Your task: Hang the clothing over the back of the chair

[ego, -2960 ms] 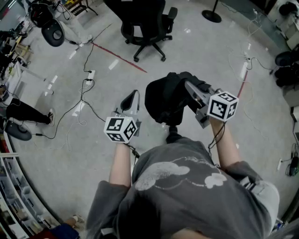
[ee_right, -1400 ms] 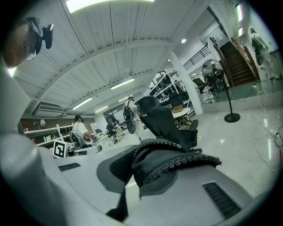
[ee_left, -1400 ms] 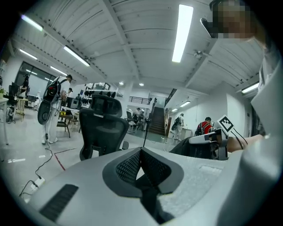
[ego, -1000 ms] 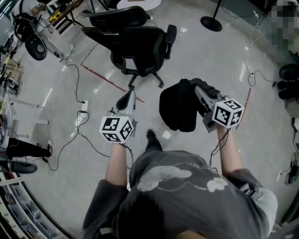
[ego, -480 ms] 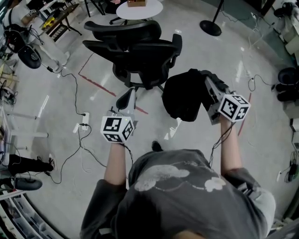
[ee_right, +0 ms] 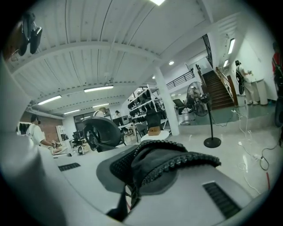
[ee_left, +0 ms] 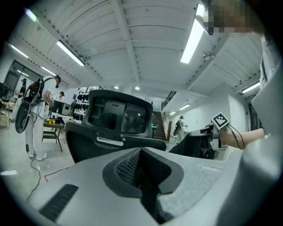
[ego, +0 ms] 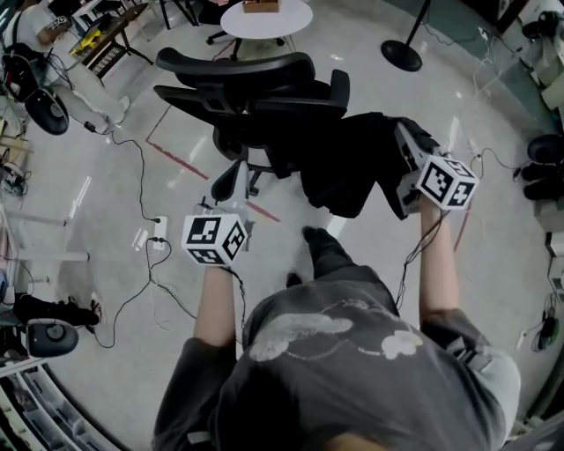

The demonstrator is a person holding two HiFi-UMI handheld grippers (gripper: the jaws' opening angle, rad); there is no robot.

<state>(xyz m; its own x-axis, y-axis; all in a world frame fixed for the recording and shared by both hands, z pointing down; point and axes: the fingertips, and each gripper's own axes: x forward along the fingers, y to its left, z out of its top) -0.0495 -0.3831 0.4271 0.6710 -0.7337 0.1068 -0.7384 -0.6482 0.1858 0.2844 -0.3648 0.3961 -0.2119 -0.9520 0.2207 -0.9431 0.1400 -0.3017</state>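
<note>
Head view: my R gripper (ego: 402, 134) clamps black clothing (ego: 344, 172), hanging lengthwise down, right of chair back (ego: 247, 88); L gripper (ego: 227, 181) closed, empty.

The floor (ego: 115, 317) was pale, polished and glossy, crossed by a red tape line (ego: 176, 161) and by loose black cables (ego: 132, 264) that ran to a white power strip (ego: 159, 222). A round white table (ego: 264, 19) stood at the far side with a small brown box (ego: 262, 5) on it, and a black disc-shaped stand base (ego: 401, 55) sat nearby. Overhead ran a white ribbed ceiling (ee_right: 101, 48) with long strip lights (ee_left: 193, 37) (all of them lit). A white column (ee_right: 164, 103), a standing fan (ee_right: 196, 95) and a railed staircase (ee_right: 223, 90) stood further off.
</note>
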